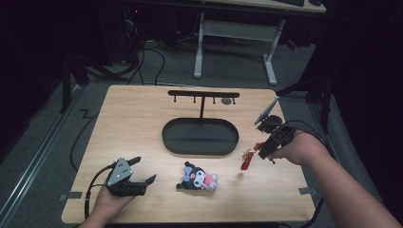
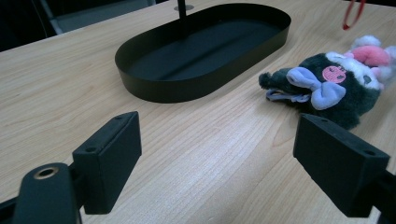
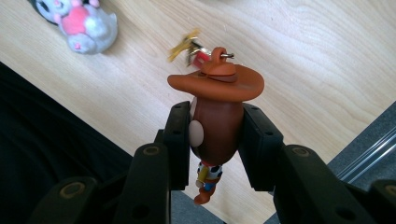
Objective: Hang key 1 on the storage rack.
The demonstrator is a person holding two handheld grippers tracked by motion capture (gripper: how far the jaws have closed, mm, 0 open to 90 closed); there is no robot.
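In the high view, the right tongs [image 1: 263, 149] are seen raised over the tabletop [image 1: 138, 123], with a cowboy keychain [image 1: 248, 158] dangling right of the black tray [image 1: 200, 137]. In the left gripper view, the left tongs [image 2: 217, 161] are held wide apart and bare beside a plush toy [image 2: 334, 86]. In the right gripper view, the figure's brown head [image 3: 215, 123] is clamped between the pads.

Bare table [image 1: 142, 142] left of plush toy [image 1: 198, 177]

left tool [image 1: 142, 172]: black, grey three-cornered plate, cable | right tool [image 3: 215, 135]: black, screws
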